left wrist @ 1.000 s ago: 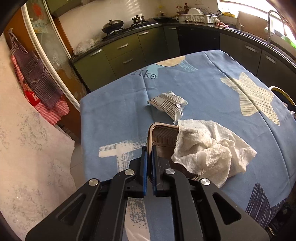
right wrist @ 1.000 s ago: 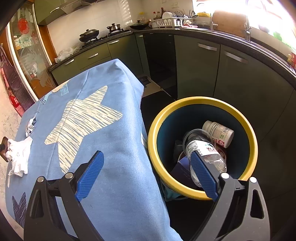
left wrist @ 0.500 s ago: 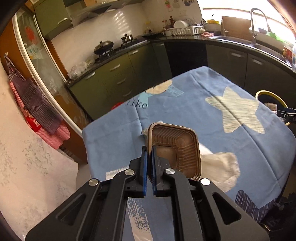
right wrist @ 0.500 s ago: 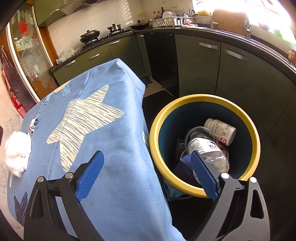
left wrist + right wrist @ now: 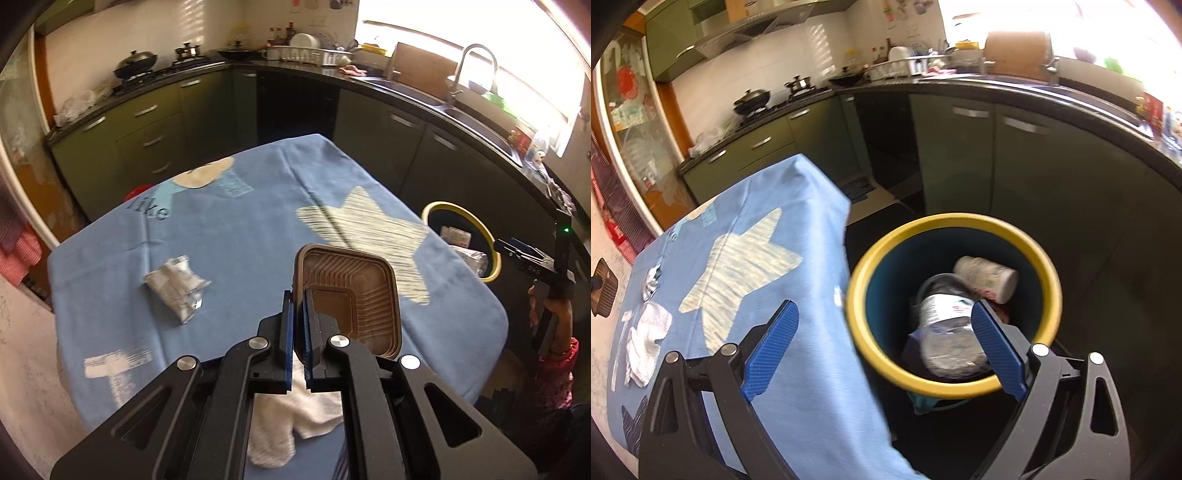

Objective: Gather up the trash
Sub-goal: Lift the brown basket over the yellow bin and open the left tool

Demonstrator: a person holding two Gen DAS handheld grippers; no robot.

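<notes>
Brown plastic tray [image 5: 354, 295] is up off the blue tablecloth [image 5: 240, 236], its rim pinched between the pressed-together jaws of the left gripper [image 5: 298, 328]. Below it on the cloth lies the white paper towel [image 5: 291, 424], the crumpled wrapper [image 5: 173, 291] further left. Beside the table, the right gripper [image 5: 882, 343] hangs spread wide and empty above the yellow-rimmed bin [image 5: 953, 221], which holds bottles.

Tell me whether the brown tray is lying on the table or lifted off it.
Lifted. The left gripper is shut on the brown tray's rim, holding it tilted above the blue tablecloth.
</notes>
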